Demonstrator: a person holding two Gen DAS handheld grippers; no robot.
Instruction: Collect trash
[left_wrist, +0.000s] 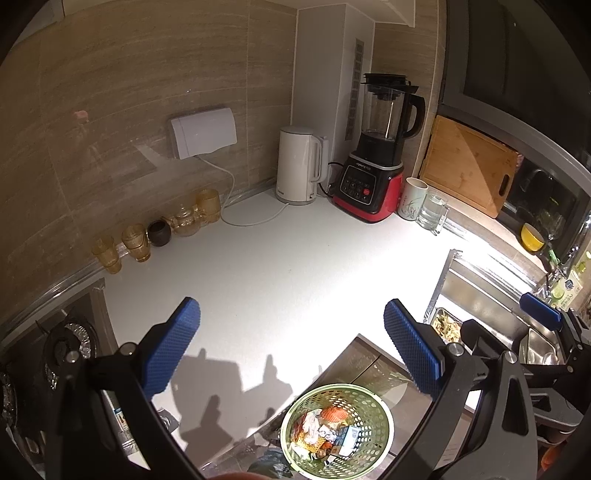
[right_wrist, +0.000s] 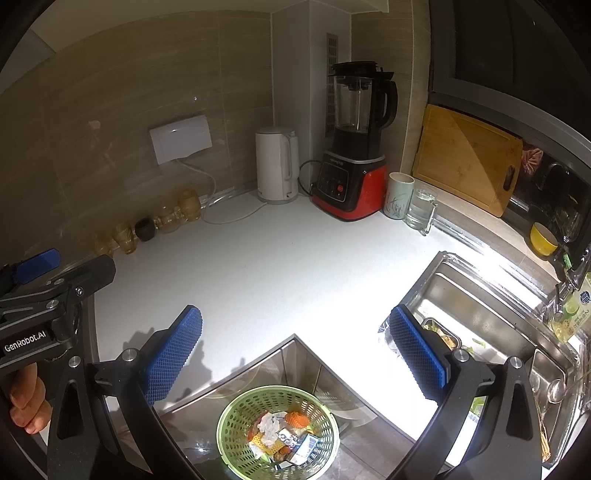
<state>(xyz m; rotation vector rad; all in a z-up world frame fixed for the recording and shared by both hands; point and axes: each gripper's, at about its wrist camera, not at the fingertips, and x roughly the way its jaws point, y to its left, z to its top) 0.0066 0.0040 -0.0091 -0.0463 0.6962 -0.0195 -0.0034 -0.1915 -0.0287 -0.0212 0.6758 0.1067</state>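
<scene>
Below counter (right_wrist: 280, 273) front edge: green basket (right_wrist: 277, 430) holding collected trash (right_wrist: 282, 435); left gripper (left_wrist: 291, 350) and right gripper (right_wrist: 295, 354) both spread, empty; collection judged near complete; next, check counter for leftovers

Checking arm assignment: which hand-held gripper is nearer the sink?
Right. The right hand-held gripper hangs beside the sink, its right finger at the rim; the left hand-held gripper sits farther over toward the stove.

Below you, a green perforated basket (right_wrist: 277, 430) stands upright on the floor beside the counter, holding crumpled paper, wrappers and small cartons (right_wrist: 282, 439).
</scene>
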